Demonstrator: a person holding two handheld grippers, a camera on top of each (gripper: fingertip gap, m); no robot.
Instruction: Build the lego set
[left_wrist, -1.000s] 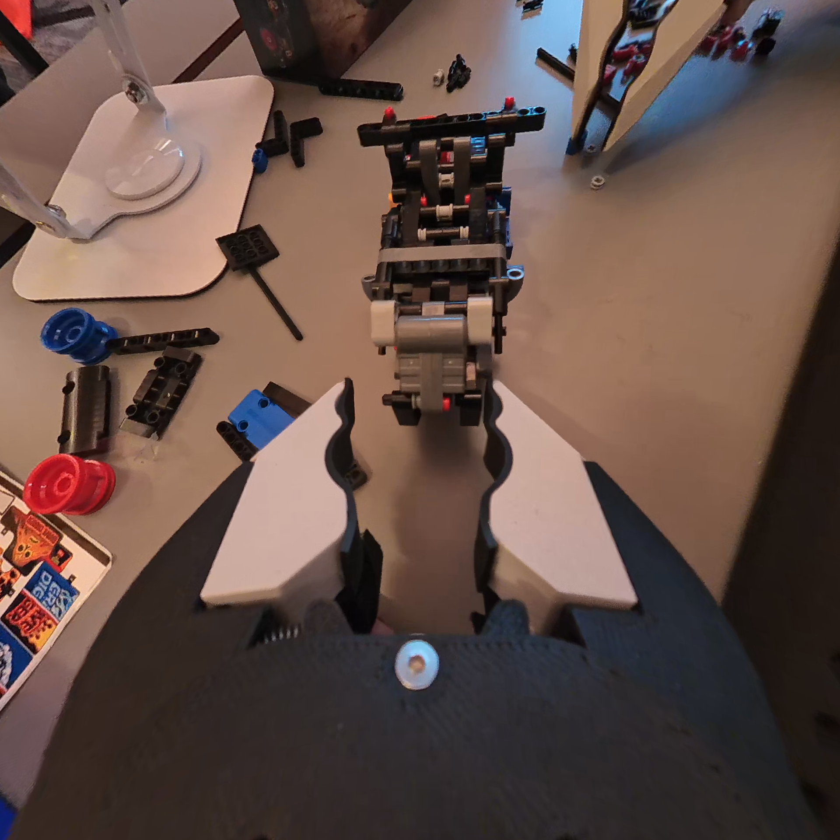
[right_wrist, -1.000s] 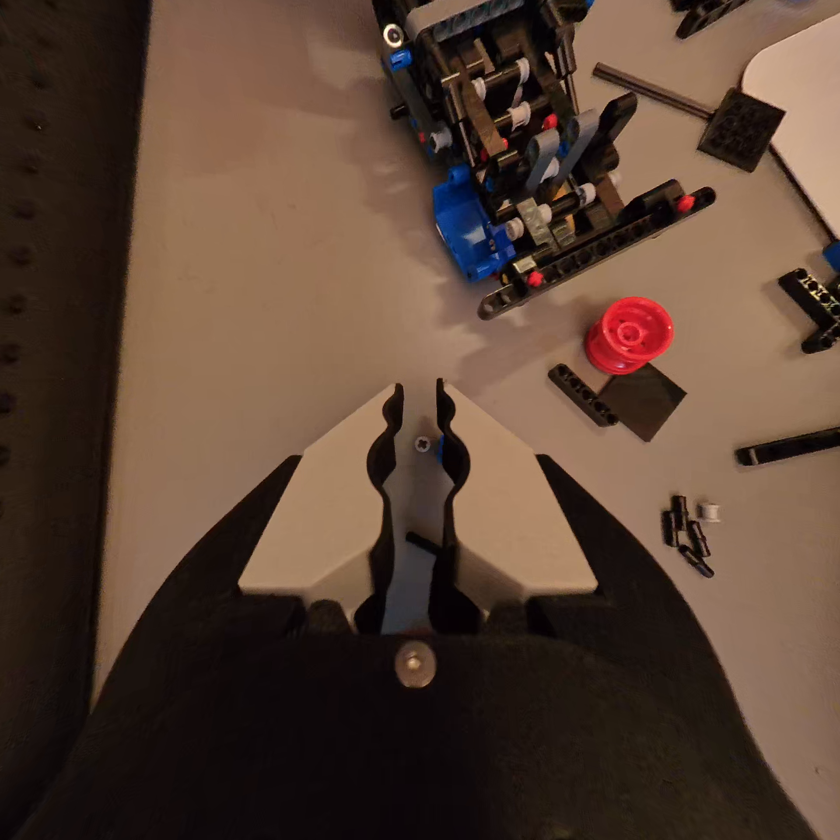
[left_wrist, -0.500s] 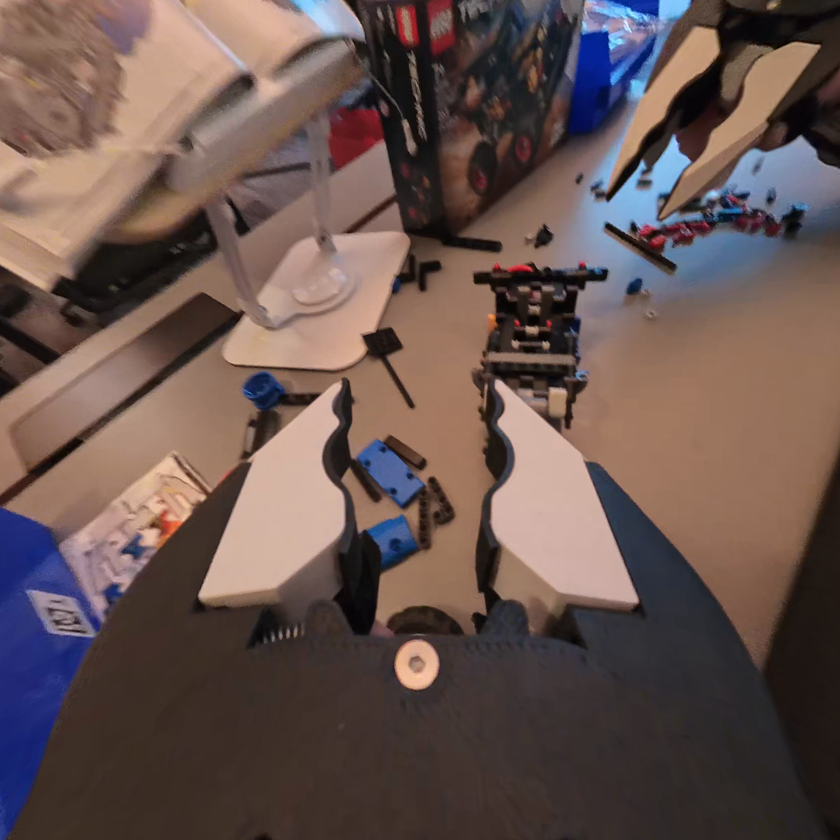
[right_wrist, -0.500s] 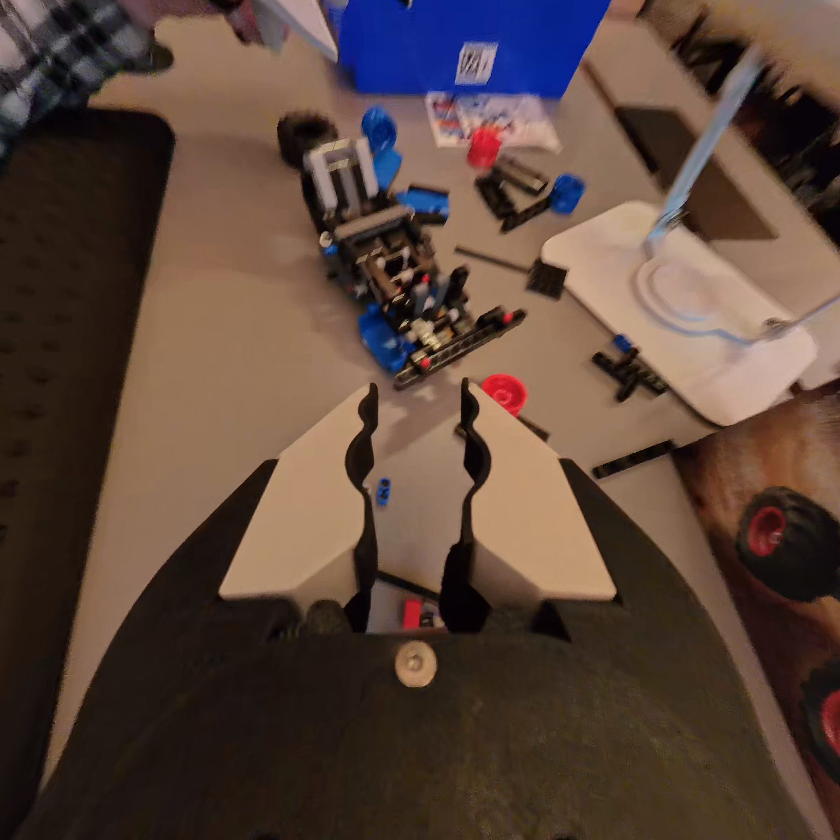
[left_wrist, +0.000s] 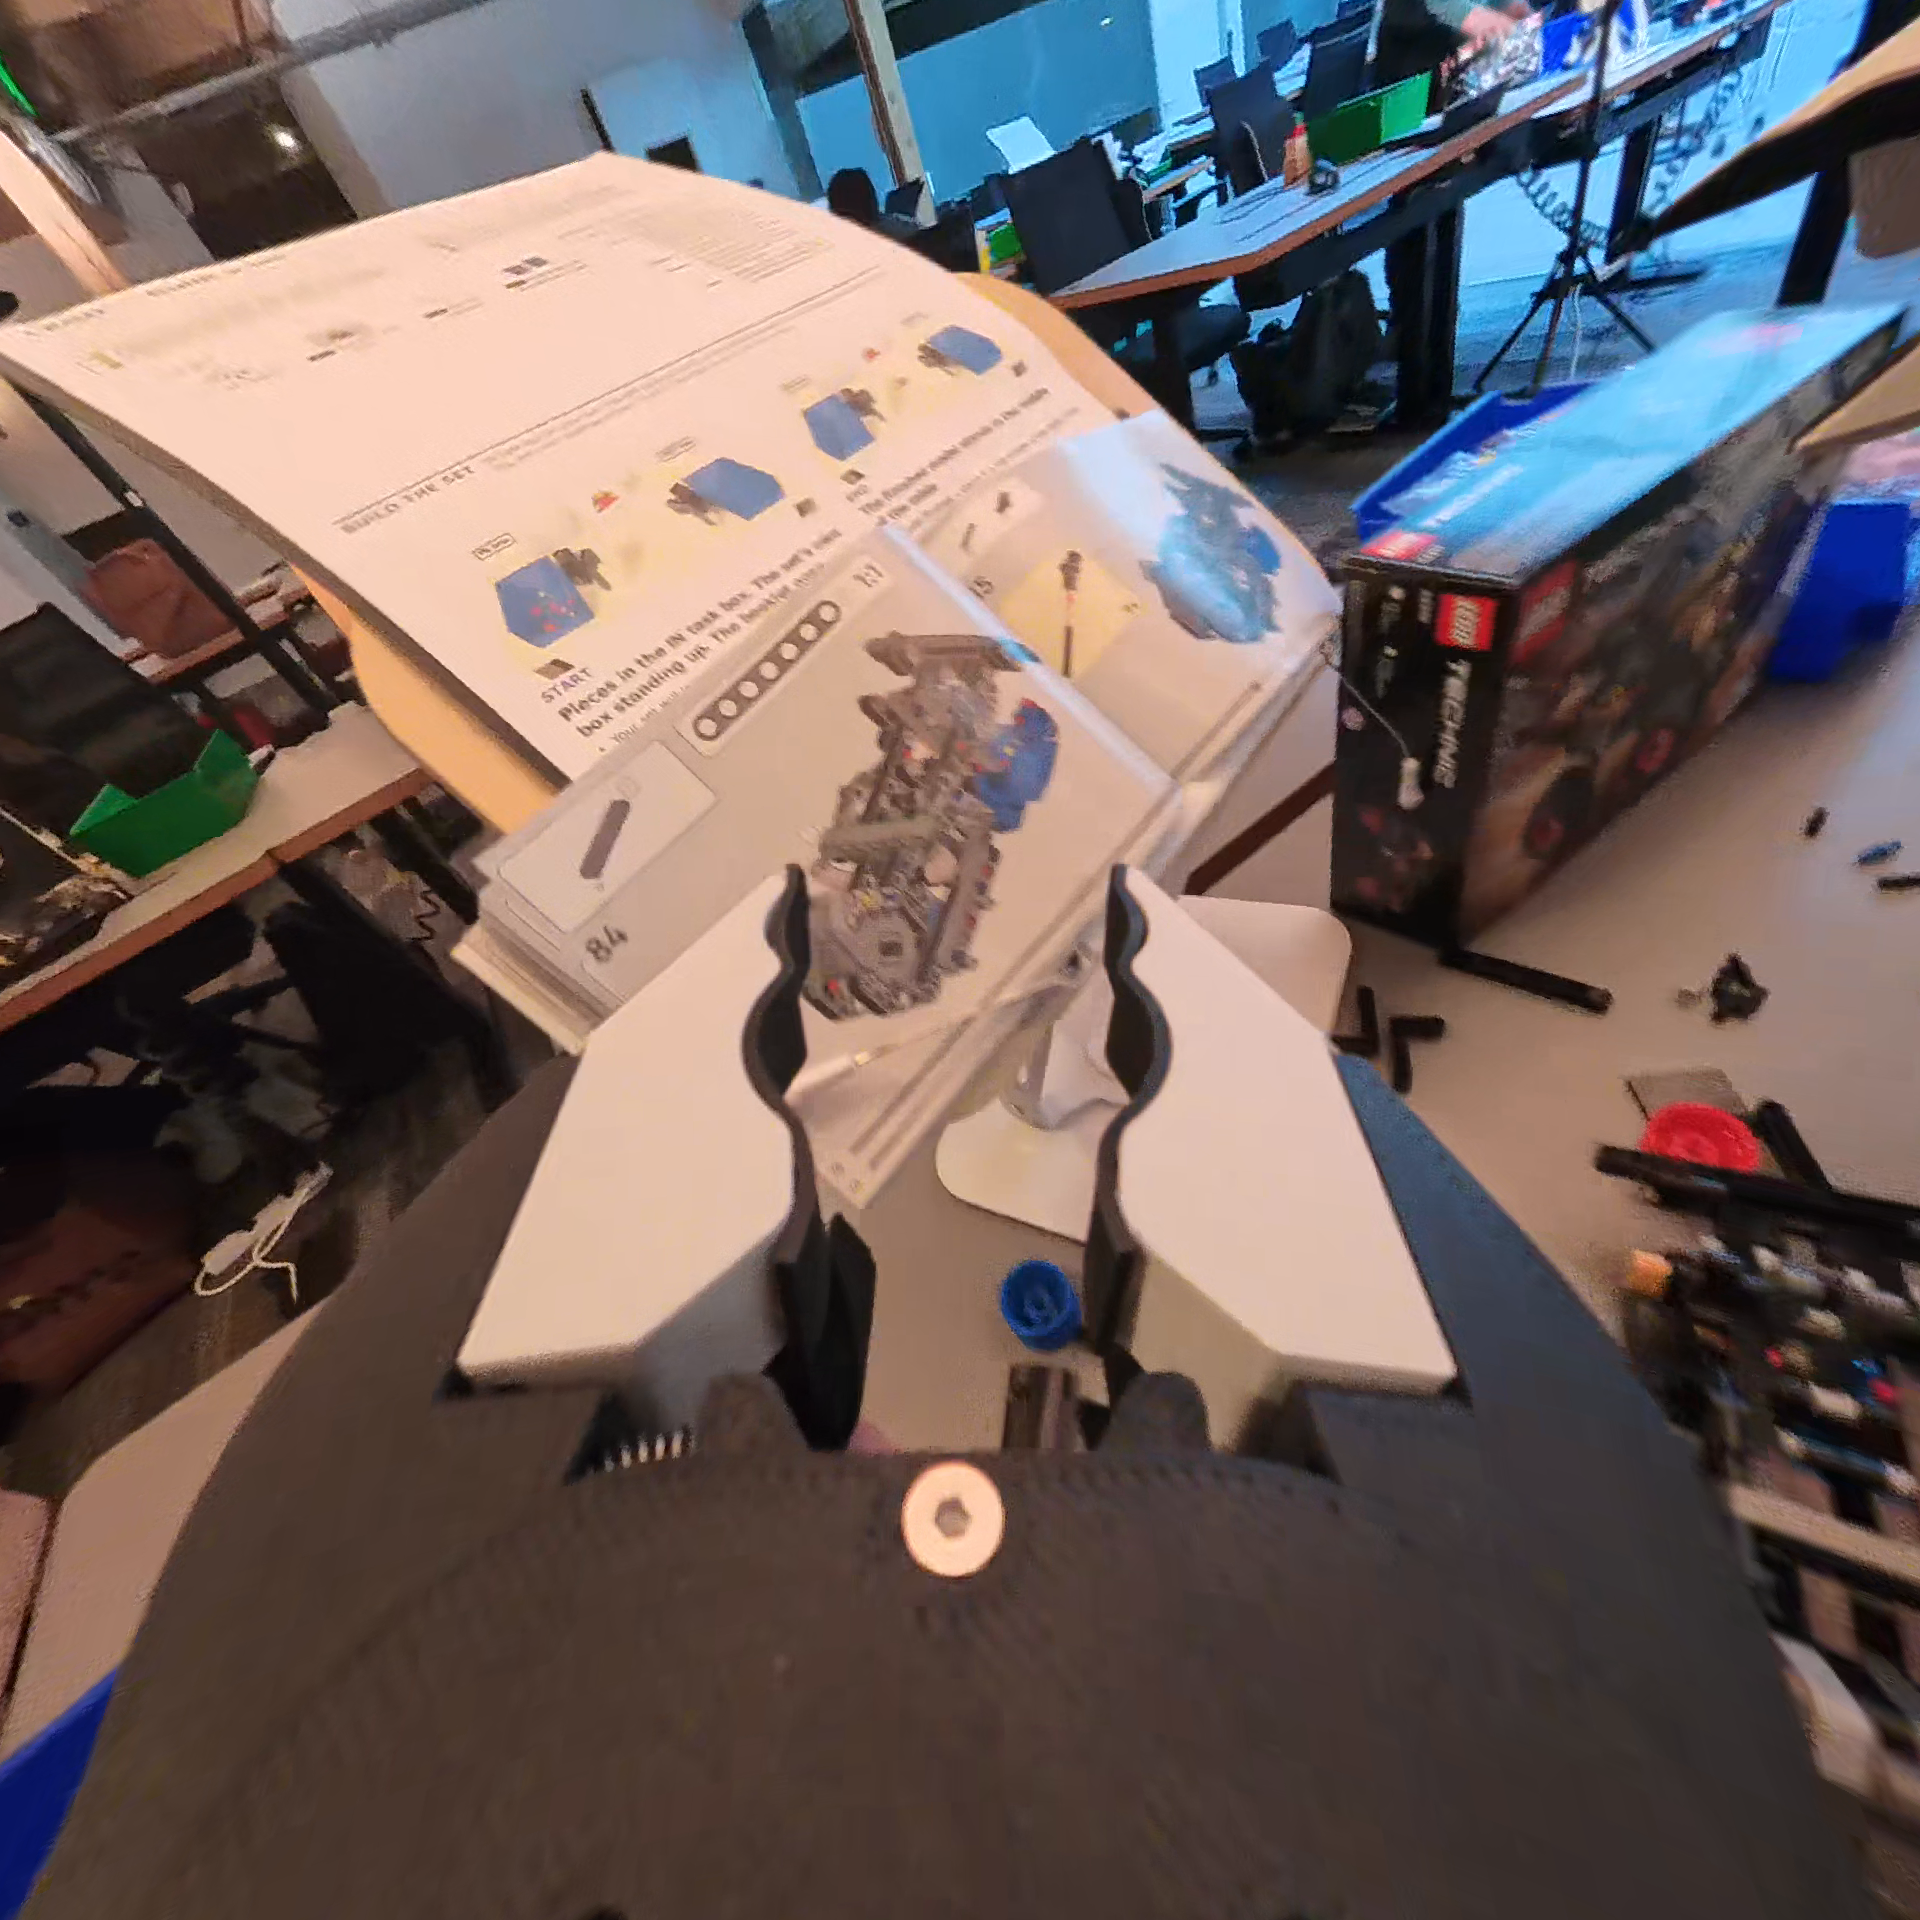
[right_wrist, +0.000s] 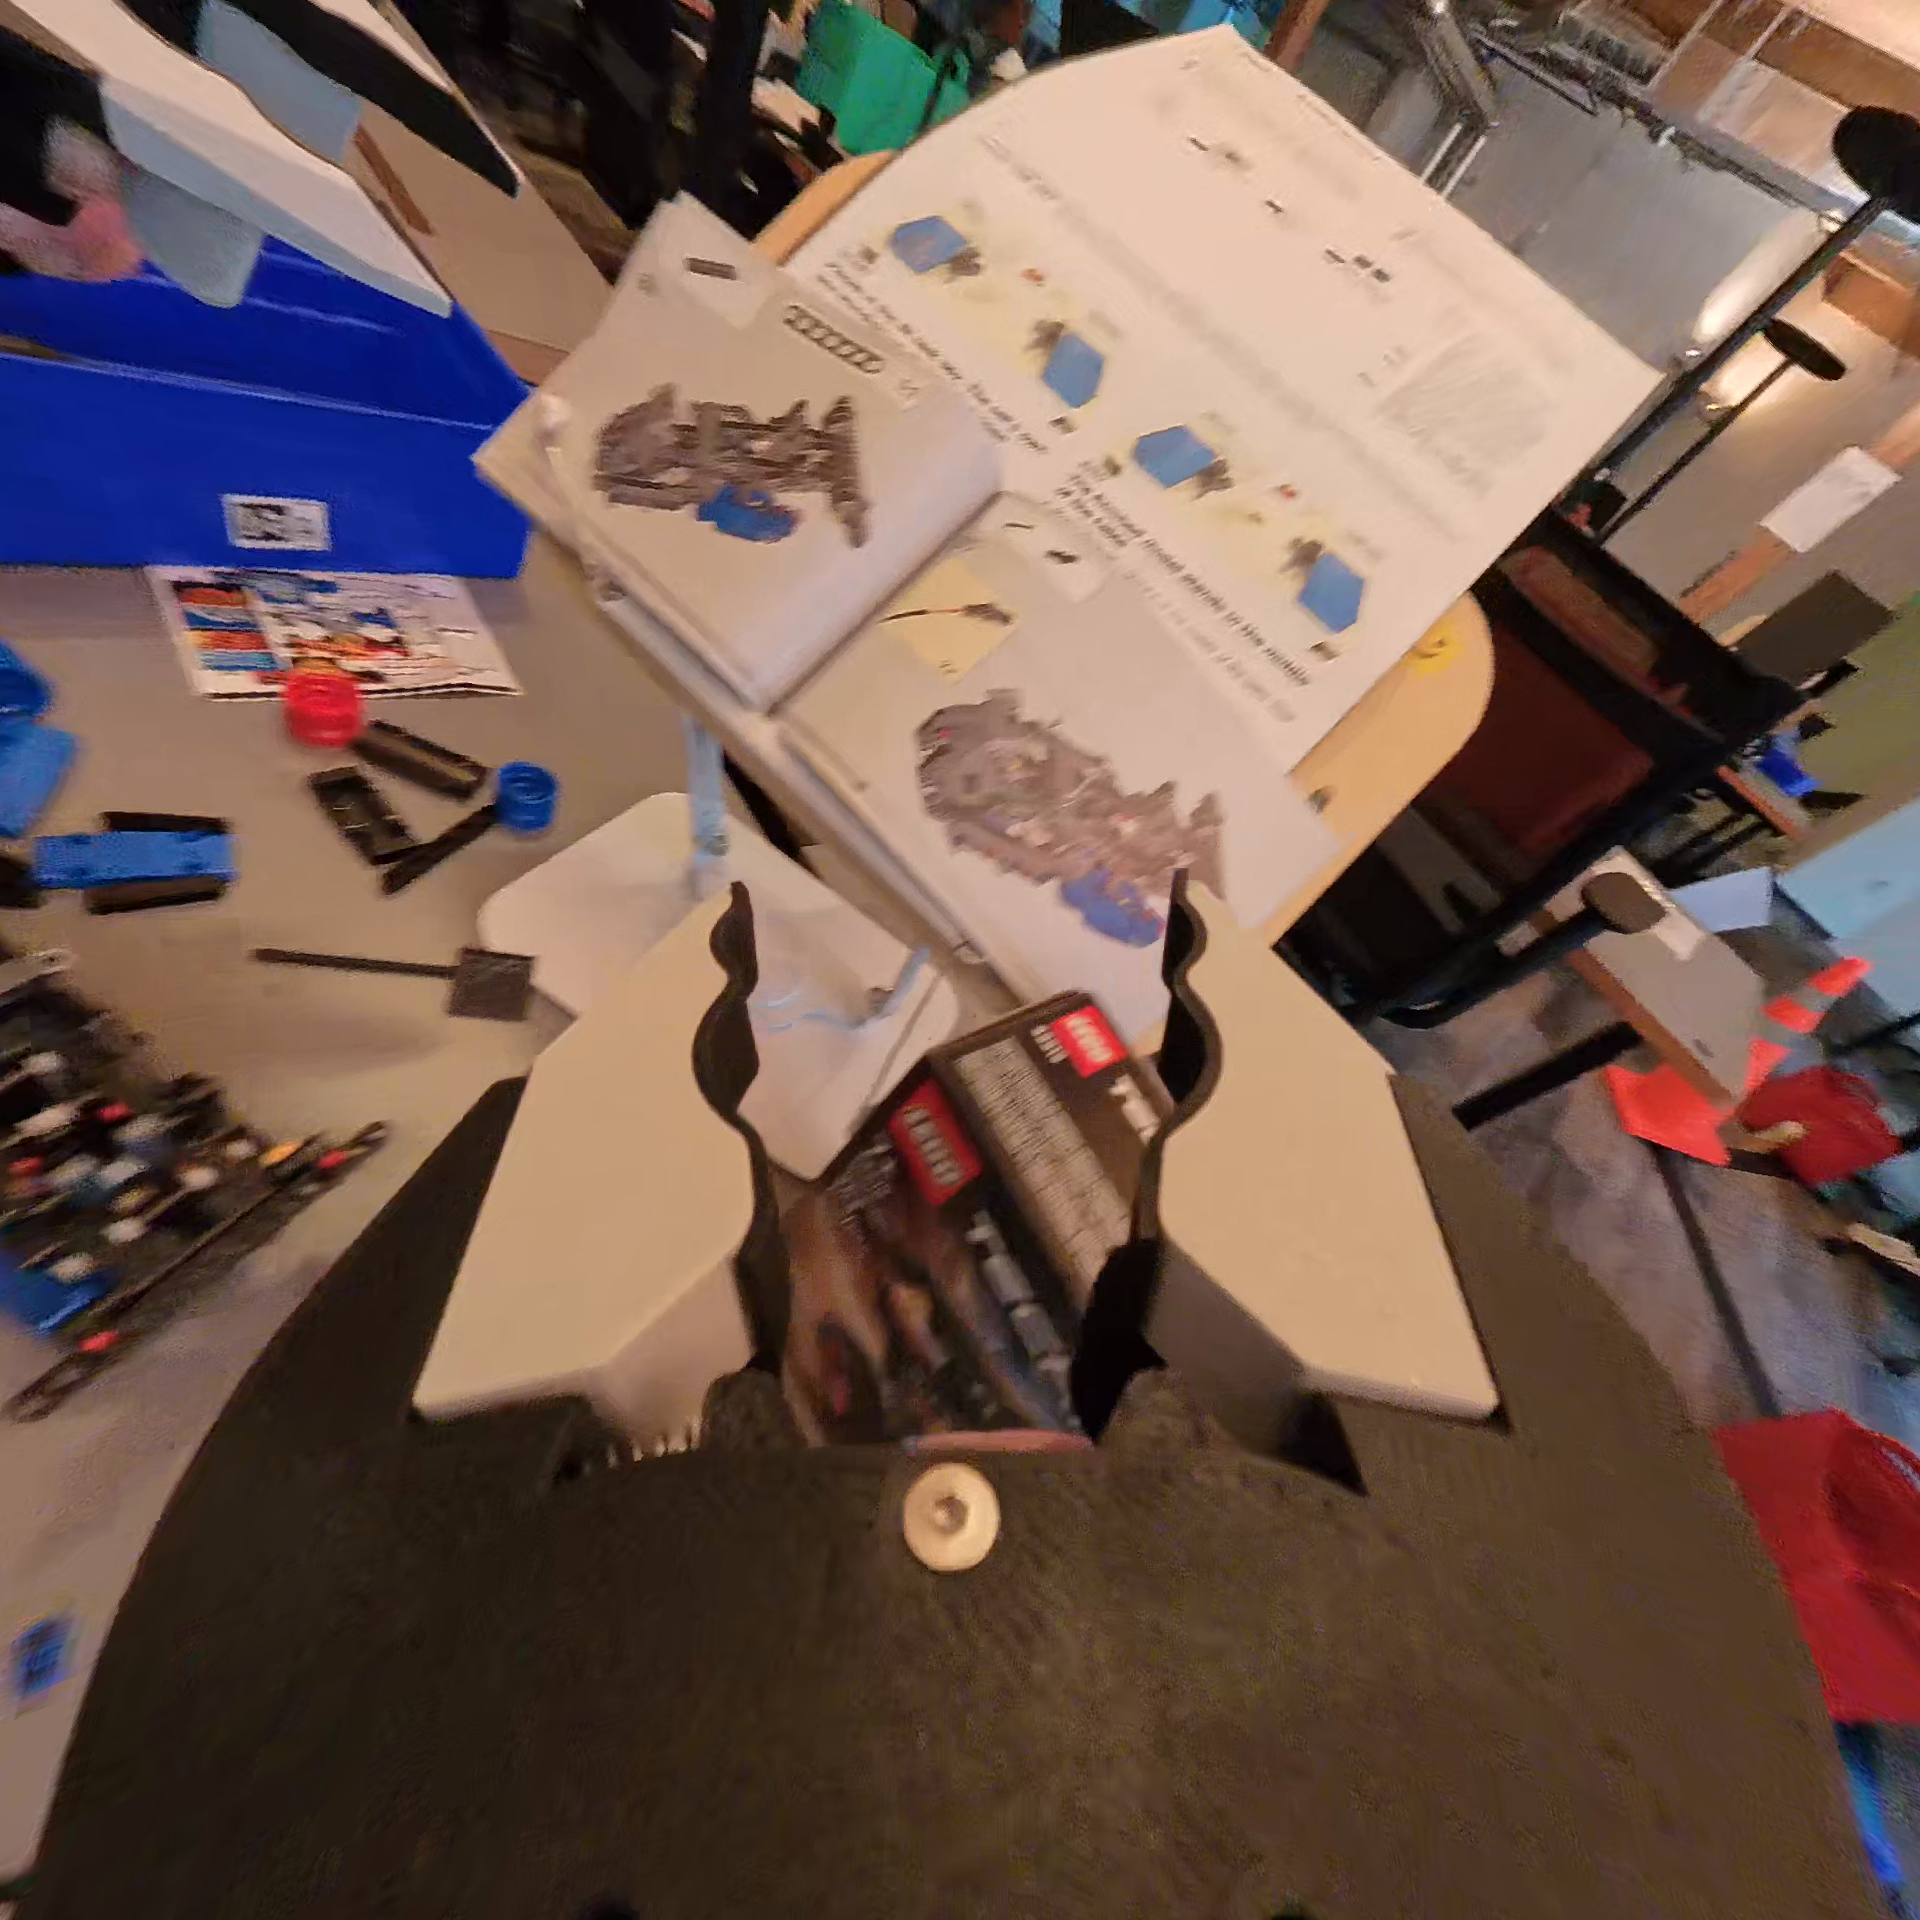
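Both the left gripper (left_wrist: 951, 914) and the right gripper (right_wrist: 956, 925) have their jaws spread wide and empty, raised toward the open instruction booklet (left_wrist: 883, 790) on its white stand (right_wrist: 613, 914). The half-built lego model (right_wrist: 114, 1195), blurred, sits on the grey bench (right_wrist: 312, 1039) among loose parts.

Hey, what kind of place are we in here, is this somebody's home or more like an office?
Likely a shared office or lab, not a home: rows of desks with office chairs stretch behind, a tripod stands on the floor, and a booklet sits propped on a stand.
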